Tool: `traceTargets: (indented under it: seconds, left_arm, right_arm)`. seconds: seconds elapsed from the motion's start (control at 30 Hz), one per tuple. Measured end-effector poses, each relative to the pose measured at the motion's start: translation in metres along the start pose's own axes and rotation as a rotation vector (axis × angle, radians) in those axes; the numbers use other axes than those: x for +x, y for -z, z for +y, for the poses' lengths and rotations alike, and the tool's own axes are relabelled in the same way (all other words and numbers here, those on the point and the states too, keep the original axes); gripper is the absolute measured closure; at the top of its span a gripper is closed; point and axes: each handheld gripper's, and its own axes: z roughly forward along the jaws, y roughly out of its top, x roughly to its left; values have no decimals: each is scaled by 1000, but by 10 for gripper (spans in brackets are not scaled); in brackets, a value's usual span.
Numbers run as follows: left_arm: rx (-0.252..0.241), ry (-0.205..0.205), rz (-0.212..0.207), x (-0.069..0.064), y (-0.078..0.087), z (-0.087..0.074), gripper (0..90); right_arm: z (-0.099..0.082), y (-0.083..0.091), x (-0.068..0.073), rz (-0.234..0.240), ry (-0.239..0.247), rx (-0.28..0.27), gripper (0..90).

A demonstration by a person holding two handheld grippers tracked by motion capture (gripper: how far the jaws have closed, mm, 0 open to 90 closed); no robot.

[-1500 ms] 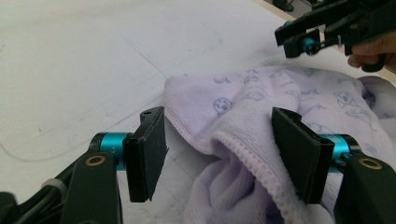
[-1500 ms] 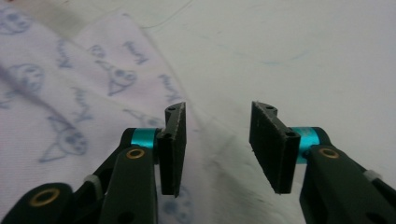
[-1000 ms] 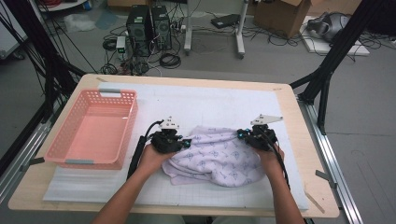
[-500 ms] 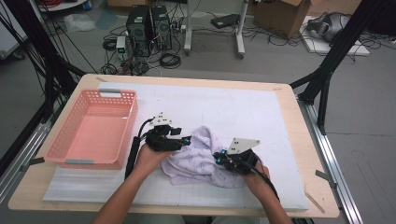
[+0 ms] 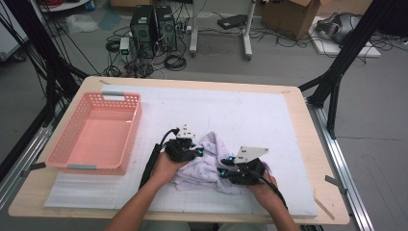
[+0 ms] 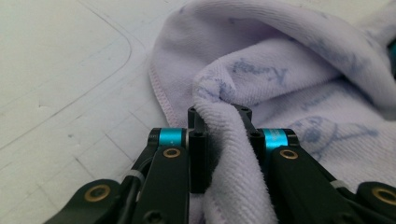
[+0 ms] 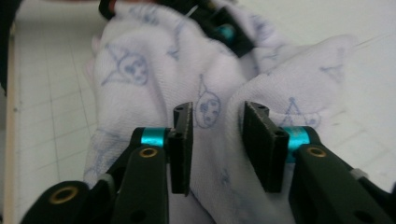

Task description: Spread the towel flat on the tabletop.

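1. Standing left on the table (image 5: 298, 115), the pink basket (image 5: 96, 132) sits apart from the cloth (image 5: 204, 166).
2. Left gripper (image 6: 219, 135) has just closed, clamped on a cloth fold.
3. Right gripper (image 7: 217, 140) has just opened; its jaws stand apart over the cloth's right side.

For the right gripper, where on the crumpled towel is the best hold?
Probably the raised fold of the towel just ahead of the right gripper, approached level along the table. The fold stands up off the mat, so the open jaws could straddle it and pinch it as the left gripper does.
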Motion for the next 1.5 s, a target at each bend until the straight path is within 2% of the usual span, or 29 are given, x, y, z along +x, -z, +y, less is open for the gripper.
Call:
traceTargets:
  seconds: [0.13, 0.23, 0.27, 0.33, 0.43, 0.5, 0.57, 0.67, 0.73, 0.77, 0.83, 0.87, 0.9, 0.93, 0.97, 1.0, 1.03, 1.1, 1.13, 1.17, 1.23, 1.33, 1.4, 1.5]
  left_arm:
    - [-43, -32, 11, -6, 9, -8, 790]
    - [-80, -59, 21, -10, 15, -14, 791]
    - [-82, -62, 20, -11, 16, -15, 791]
    - [-99, -65, 22, -11, 18, -16, 791]
    - [-105, -61, 15, -11, 19, -17, 790]
    - [-113, -51, 11, -10, 18, -17, 790]
    - [-113, -46, 9, -9, 18, -17, 789]
    - [-113, -42, 11, -9, 18, -17, 788]
    - [-117, -37, 8, -9, 18, -17, 788]
    - [-119, -35, 9, -9, 19, -17, 788]
    - [-120, -32, 9, -9, 19, -17, 787]
    - [-120, -36, 9, -9, 20, -17, 786]
    - [-126, -35, 10, -9, 21, -16, 784]
    - [-131, -38, 10, -9, 22, -16, 783]
    - [-142, -34, 11, -9, 24, -16, 781]
    - [-157, -27, 10, -9, 26, -15, 780]
    - [-179, -24, -2, -8, 28, -15, 779]
    - [-211, -31, -13, -10, 30, -11, 783]
    - [-207, -48, -18, -11, 31, -9, 787]
    - [-215, -58, -16, -12, 32, -6, 791]
    - [-221, -58, -14, -13, 34, -3, 796]
    - [-210, -53, 8, -10, 34, -2, 802]
    - [-204, -37, 21, -7, 33, -3, 800]
    - [-190, -49, 43, -6, 33, -3, 835]
  right_arm:
    - [4, 26, -13, -28, -42, -83, 600]
    - [9, 44, -30, -106, -92, -117, 653]
    - [12, 48, -40, -155, -128, -109, 673]
    - [15, 48, -58, -198, -161, -88, 724]
    - [17, 34, -82, -219, -217, -4, 728]
    - [14, 18, -92, -187, -251, 40, 680]
    - [12, 0, -94, -149, -276, 86, 612]
    - [9, -22, -90, -11, -324, 118, 542]
    - [8, -34, -85, 87, -348, 159, 539]
    - [8, -39, -82, 98, -349, 176, 569]
    - [10, -42, -78, 126, -347, 178, 761]
    - [11, -43, -76, 133, -330, 176, 848]
    - [13, -41, -74, 125, -312, 187, 867]
    - [16, -39, -73, 96, -269, 190, 873]
    - [19, -34, -74, 54, -247, 178, 877]
    - [22, -28, -75, 18, -253, 143, 879]
    - [24, -21, -78, -23, -239, 99, 881]
    - [29, -13, -80, -90, -215, 71, 880]
    - [35, -10, -79, -147, -175, 63, 880]
    - [38, -10, -79, -178, -150, 69, 879]
    - [45, -10, -79, -231, -122, 84, 879]
    - [50, -8, -81, -315, -81, 79, 880]
    - [50, -7, -84, -383, -71, 81, 879]
    - [46, -1, -95, -452, -115, 40, 879]
